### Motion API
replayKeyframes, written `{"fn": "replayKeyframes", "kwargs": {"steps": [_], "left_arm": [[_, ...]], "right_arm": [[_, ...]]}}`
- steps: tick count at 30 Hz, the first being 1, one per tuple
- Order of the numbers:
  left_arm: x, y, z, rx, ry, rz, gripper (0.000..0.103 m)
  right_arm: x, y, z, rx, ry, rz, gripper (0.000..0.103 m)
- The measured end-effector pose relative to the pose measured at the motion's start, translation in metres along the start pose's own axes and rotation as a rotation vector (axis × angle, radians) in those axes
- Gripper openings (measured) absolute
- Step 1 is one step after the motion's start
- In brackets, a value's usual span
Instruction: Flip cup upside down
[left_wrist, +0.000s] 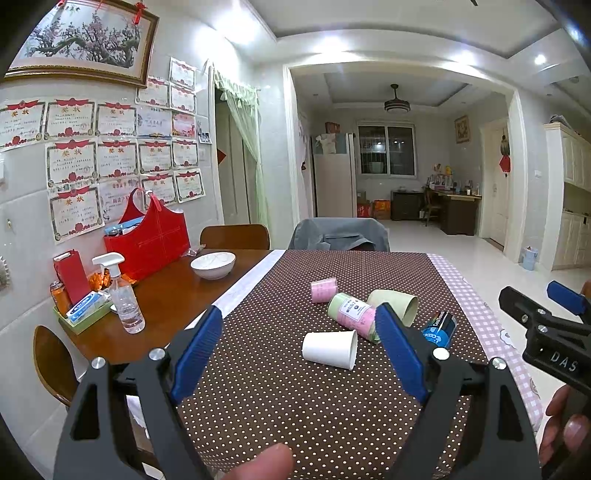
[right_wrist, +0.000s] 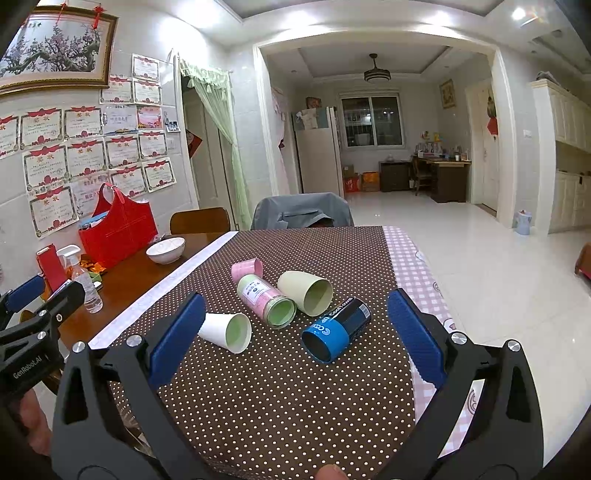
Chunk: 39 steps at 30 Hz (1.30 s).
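Several cups lie on their sides on the brown dotted cloth. A white paper cup is nearest. Behind it lie a pink-and-green cup, a pale green cup, a small pink cup and a blue cup. My left gripper is open and empty, just short of the white cup. My right gripper is open and empty, with the blue cup between its fingers' line of sight.
A white bowl, a spray bottle, a red bag and a tray of boxes stand on the wooden table at left. A pink checked cloth covers the right edge. Chairs stand at the far side.
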<state>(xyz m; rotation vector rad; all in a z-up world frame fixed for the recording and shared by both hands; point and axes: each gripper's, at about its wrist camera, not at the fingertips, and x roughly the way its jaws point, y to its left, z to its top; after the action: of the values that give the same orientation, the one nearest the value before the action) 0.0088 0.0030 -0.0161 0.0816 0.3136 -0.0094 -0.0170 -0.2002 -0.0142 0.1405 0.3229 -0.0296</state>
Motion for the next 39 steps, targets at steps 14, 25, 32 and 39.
{"fn": "replayKeyframes", "kwargs": {"steps": [14,25,32,39], "left_arm": [[0.005,0.004,-0.003,0.002,0.016,0.000,0.083],[0.016,0.008,-0.001,-0.002,0.033,0.000,0.083],[0.029,0.011,0.000,0.005,0.054,-0.002,0.083],[0.043,0.011,0.000,0.015,0.076,-0.002,0.083]], "right_arm": [[0.008,0.001,-0.003,-0.007,0.018,0.001,0.097],[0.015,0.005,-0.001,-0.023,0.031,0.000,0.097],[0.024,0.007,0.005,-0.030,0.037,-0.004,0.097],[0.038,0.003,0.003,-0.024,0.074,0.004,0.097]]}}
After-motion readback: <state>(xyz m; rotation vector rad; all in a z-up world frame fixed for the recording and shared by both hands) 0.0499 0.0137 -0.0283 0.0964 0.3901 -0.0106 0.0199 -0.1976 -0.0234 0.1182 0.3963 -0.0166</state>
